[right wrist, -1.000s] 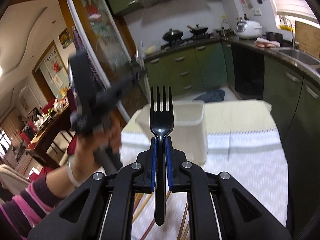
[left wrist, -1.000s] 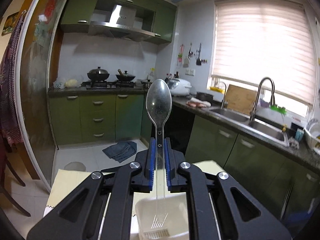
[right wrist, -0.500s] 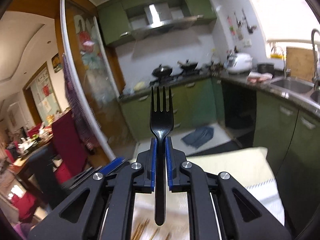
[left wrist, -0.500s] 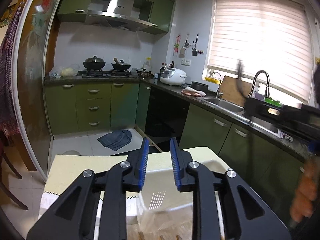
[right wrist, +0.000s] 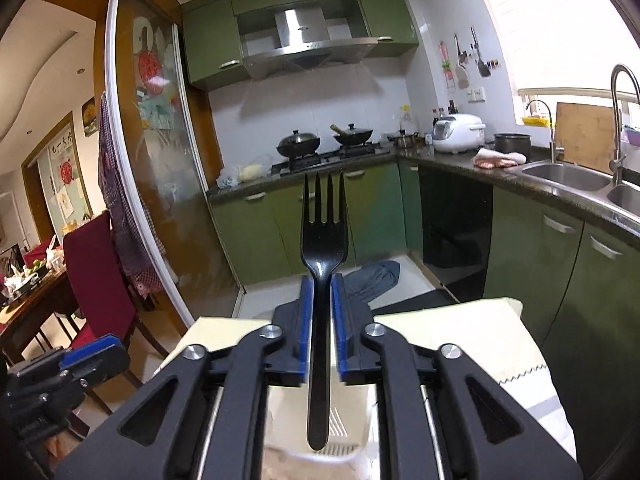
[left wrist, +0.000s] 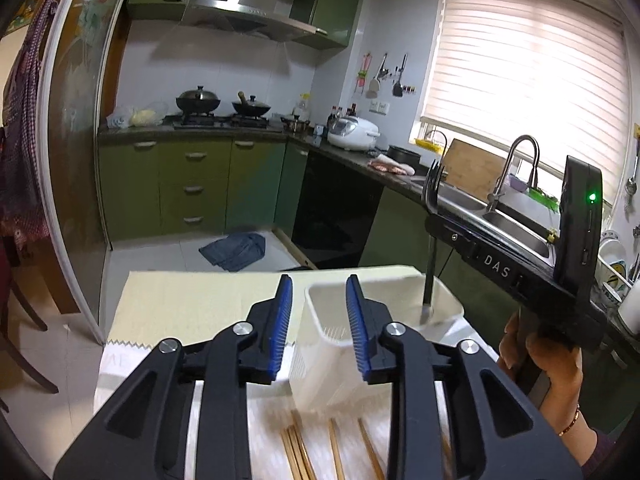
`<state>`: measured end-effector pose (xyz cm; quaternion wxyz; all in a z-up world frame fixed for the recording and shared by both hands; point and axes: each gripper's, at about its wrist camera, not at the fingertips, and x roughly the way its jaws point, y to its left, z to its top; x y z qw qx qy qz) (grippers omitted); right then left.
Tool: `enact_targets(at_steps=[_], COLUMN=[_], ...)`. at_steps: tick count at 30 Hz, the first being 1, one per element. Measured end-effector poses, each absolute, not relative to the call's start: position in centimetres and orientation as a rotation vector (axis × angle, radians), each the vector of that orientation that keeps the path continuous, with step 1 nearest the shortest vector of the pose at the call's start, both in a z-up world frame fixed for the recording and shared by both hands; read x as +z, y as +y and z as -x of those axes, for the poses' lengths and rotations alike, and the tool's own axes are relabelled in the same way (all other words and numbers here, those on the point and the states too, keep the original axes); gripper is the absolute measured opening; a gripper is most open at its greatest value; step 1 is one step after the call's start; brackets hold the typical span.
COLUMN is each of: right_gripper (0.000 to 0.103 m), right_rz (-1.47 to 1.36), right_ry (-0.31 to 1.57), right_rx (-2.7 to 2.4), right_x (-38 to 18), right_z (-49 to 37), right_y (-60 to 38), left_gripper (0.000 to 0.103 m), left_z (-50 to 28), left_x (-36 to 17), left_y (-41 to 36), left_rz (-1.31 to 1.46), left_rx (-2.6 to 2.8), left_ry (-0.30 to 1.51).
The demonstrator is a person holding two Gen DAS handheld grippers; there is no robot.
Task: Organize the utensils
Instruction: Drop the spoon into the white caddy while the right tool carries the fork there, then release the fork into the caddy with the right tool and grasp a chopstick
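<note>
My left gripper [left wrist: 320, 320] is open and its jaws are opening, with nothing between the blue pads. Just beyond it a white utensil holder [left wrist: 384, 308] stands on the table. My right gripper [left wrist: 436, 220] comes in from the right with a black fork [left wrist: 434, 188] upright, its handle end dipping into the holder. In the right wrist view the fork [right wrist: 322, 240] stands tines up between the pads of the right gripper [right wrist: 322, 292], which are starting to open but still hold it, above the holder [right wrist: 348, 452]. Wooden chopsticks [left wrist: 296, 452] lie near the holder.
A pale yellow cloth [left wrist: 200, 296] covers the table's far part. Green kitchen cabinets [left wrist: 192, 188], a sink [left wrist: 516, 224] and a counter run behind. A blue rag [left wrist: 236, 248] lies on the floor. A red chair [right wrist: 96, 276] stands left of the table.
The left gripper let go of the clear spoon and opened wider. The right gripper carried the fork across until its handle hangs over the white holder.
</note>
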<state>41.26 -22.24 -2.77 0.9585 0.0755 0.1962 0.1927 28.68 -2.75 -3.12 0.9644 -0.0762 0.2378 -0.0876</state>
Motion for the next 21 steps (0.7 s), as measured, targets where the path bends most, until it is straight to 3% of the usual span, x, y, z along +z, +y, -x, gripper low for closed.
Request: enact_targets(at_steps=[1, 6, 17, 21], right_gripper=[0.029, 0.028, 0.028, 0.028], right_rz=[-0.150, -0.147, -0.111, -0.097], right_ry=[0.397, 0.401, 0.468, 0.517], right_rx=[0.391, 0.404, 0.429, 0.433], right_x=[-3.3, -3.5, -2.3, -3.1], right_z=[-40.6, -38.4, -29.9, -28.5], right_y=[-22.6, -23.5, -28.8, -30.0], left_gripper=[0.028, 0.028, 0.028, 0.021], left_z=[-28.4, -27.2, -26.5, -27.1], left_x=[-3.3, -4.5, -13.5, -16.2], left_y=[-2.6, -2.2, -2.8, -3.4], left_rz=[0.154, 0.163, 0.122, 0.112], left_rx=[-0.174, -0.172, -0.136, -0.115], left_ry=[0.493, 0.584, 1.107, 1.206])
